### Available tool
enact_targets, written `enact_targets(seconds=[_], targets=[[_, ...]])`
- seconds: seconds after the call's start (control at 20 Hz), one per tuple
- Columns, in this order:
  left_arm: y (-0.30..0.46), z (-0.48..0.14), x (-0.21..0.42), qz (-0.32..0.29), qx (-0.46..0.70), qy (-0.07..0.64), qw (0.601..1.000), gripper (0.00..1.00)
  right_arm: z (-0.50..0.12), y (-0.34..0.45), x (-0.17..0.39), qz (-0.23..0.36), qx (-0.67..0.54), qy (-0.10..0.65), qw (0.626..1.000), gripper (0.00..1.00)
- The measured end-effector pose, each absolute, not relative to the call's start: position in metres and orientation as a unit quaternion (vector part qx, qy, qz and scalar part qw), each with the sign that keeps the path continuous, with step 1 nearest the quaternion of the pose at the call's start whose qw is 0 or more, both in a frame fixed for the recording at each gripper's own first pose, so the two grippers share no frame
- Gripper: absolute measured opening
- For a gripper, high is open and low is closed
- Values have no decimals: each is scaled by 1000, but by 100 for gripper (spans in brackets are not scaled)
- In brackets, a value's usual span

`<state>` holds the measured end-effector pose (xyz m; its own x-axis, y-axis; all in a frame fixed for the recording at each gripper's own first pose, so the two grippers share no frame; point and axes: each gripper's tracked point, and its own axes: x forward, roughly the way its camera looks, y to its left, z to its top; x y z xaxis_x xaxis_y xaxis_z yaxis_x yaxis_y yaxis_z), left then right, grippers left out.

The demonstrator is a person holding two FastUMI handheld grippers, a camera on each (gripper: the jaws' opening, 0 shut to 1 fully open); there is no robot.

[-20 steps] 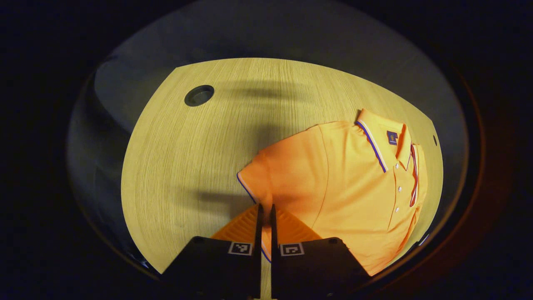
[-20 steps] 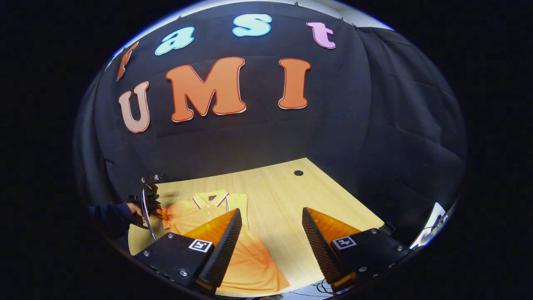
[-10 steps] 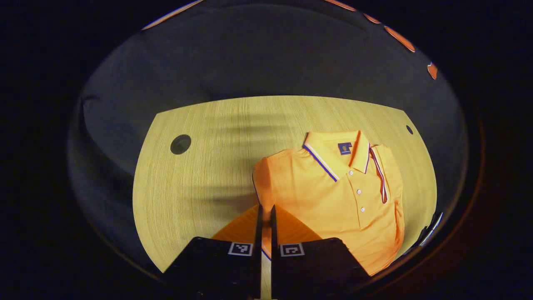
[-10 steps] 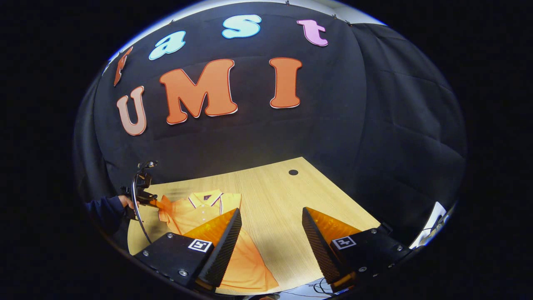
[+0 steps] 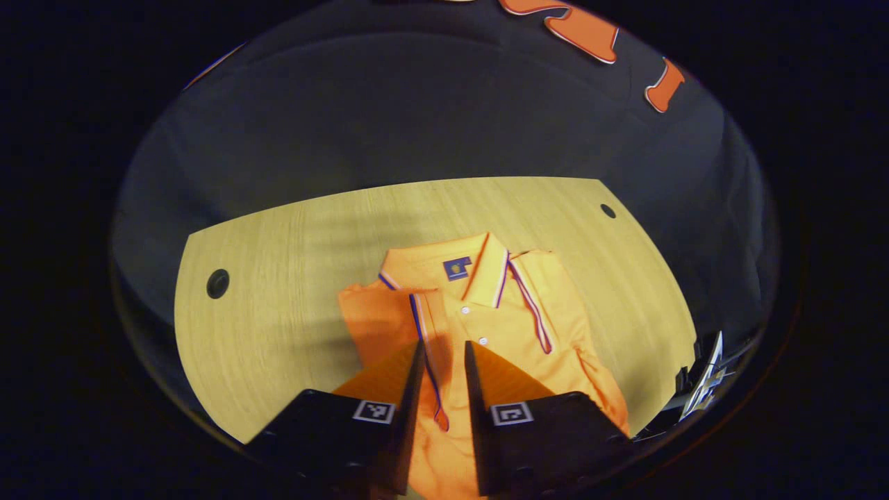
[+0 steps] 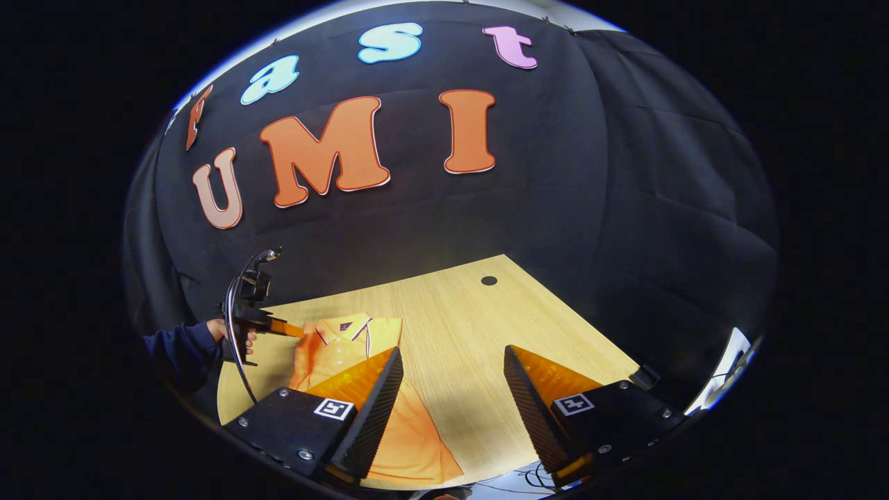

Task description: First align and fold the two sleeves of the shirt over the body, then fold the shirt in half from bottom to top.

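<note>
An orange polo shirt [image 5: 500,312] lies collar-away on the wooden table [image 5: 278,278]. Its right sleeve [image 5: 555,305] is folded over the body. The left sleeve [image 5: 378,319] is turned inward over the chest, and its blue-trimmed hem [image 5: 425,333] runs down through the gap of my left gripper [image 5: 443,345], whose fingers stand slightly apart. In the right gripper view a hand [image 6: 226,332] holds that left gripper [image 6: 281,326] above the shirt's [image 6: 347,344] left shoulder, where the cloth looks blurred. My right gripper [image 6: 452,348] hovers wide open over bare table near the front edge, holding nothing.
Round cable holes sit at the table's far left [image 5: 217,282] and far right [image 5: 608,210], the latter also seen as a hole [image 6: 489,280] in the right gripper view. Black cloth walls close in behind the table [image 6: 472,312]. A dark-sleeved forearm [image 6: 173,347] reaches in from the left.
My left gripper swung right over the shirt, carrying the left sleeve onto the chest, and its fingers have parted. The right gripper stayed open, nearly still.
</note>
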<state>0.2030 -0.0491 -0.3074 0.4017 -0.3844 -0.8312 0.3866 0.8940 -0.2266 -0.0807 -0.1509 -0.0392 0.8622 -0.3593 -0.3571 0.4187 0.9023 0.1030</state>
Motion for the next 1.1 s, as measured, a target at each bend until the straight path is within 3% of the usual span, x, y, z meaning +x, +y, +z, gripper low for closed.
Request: enact_targets(seconds=[0.1,0.2,0.25,0.3,0.4,0.6,0.75,1.1], targets=[[-45,-306,197,-216,7,485,847,55,-43,-150,-80,-200,96,170,960,89],[-40,-298,184,-213,-3,476,853,49,-46,-149,-77,-204,102,166,959,89],[-39,-290,176,-217,-15,471,855,55,-47,-147,-76,-205,104,164,959,90],[-36,-283,173,-220,-23,462,859,70,-48,-143,-75,-206,104,161,960,90],[-23,-264,162,-210,-43,437,874,92,-48,-133,-69,-203,106,153,961,90],[0,-227,138,-212,-62,377,899,93,-37,-106,-55,-191,111,102,970,90],[18,-183,130,-209,-59,286,933,96,-36,-92,-46,-185,70,81,977,93],[60,-118,79,-126,-50,194,972,96,-15,-65,-26,-100,8,50,994,96]])
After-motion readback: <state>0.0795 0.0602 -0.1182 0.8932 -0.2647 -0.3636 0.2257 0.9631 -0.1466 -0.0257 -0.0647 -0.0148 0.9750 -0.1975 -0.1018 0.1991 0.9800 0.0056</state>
